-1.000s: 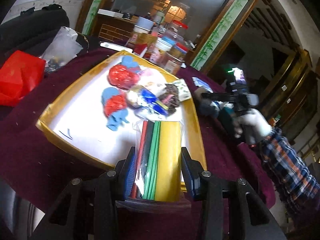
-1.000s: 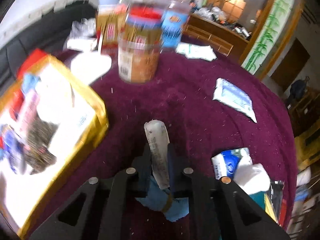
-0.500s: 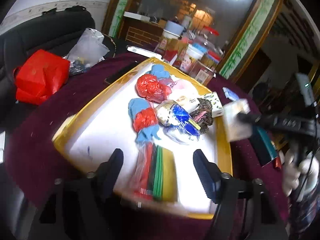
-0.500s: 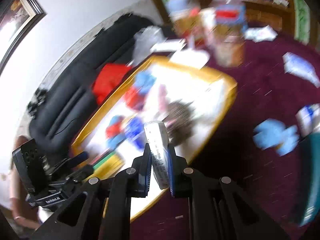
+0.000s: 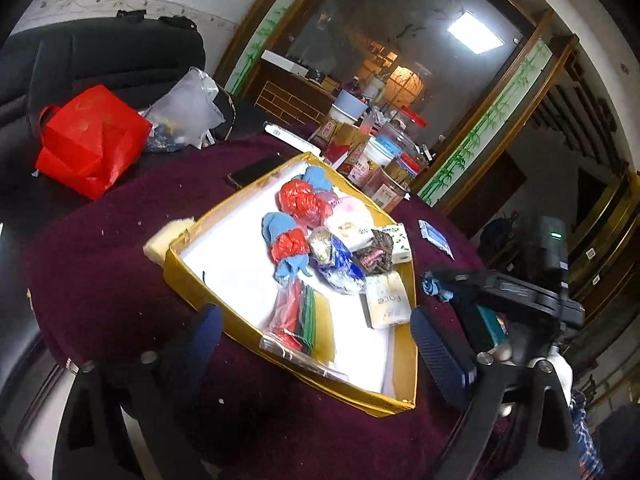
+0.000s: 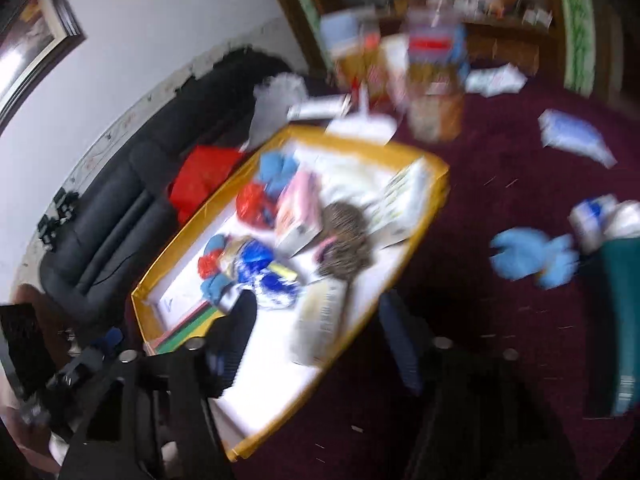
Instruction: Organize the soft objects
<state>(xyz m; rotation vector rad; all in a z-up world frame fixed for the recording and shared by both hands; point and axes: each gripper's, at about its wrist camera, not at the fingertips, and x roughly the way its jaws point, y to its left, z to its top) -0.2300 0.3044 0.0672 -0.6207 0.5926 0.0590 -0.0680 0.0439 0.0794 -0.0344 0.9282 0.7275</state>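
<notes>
A gold tray (image 5: 192,284) with a white floor holds blue gloves tied with red bags (image 5: 288,244), a foil bag, tissue packs and a dark scrunchie. A clear bag of coloured sheets (image 5: 300,316) lies at the tray's near edge. My left gripper (image 5: 316,332) is opening wide around it without touching it. A white tissue pack (image 6: 320,320) rests flat in the tray (image 6: 432,184). My right gripper (image 6: 320,336) is over it, its jaws opening and apart from the pack. That pack (image 5: 386,300) also shows in the left wrist view, with the right gripper (image 5: 448,280) beside it.
On the maroon cloth right of the tray lie a blue glove (image 6: 532,260), a teal box (image 6: 620,320) and loose tissue packs (image 6: 572,140). Jars and boxes (image 5: 384,160) crowd the far edge. A phone (image 5: 256,168), a red bag (image 5: 88,144) and a black sofa are to the left.
My left gripper let go of the bag of coloured sheets and drew back with its jaws wide. My right gripper carried the tissue pack from the cloth to the tray and released it.
</notes>
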